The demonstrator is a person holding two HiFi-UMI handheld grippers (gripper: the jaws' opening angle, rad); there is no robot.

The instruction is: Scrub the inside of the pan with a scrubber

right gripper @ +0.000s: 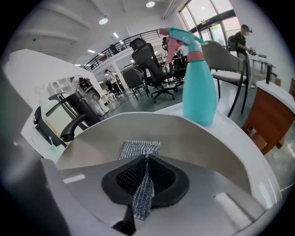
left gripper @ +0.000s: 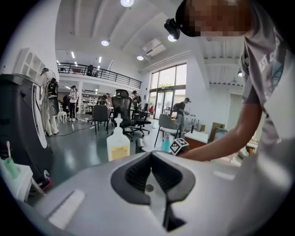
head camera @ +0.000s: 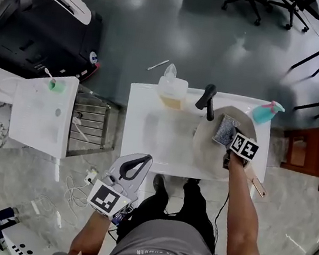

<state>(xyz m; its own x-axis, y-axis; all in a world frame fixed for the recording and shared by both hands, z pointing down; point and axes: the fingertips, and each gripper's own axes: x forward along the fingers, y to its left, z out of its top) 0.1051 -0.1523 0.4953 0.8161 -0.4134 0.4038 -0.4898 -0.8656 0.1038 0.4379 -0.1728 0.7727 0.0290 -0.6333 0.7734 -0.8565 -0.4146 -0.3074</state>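
A mesh scrubber is gripped between the right tongs, its end sticking out inside the pan. The left tongs are clenched empty, held well apart.

Teal spray bottle, pump bottle, white table

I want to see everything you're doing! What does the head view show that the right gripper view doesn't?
Only the head view shows the left gripper and the clear bottle of yellowish liquid. Only the right gripper view shows, up close, the right gripper with its jaws pinching the silver mesh scrubber. Both show the round grey pan, that scrubber and the teal spray bottle.
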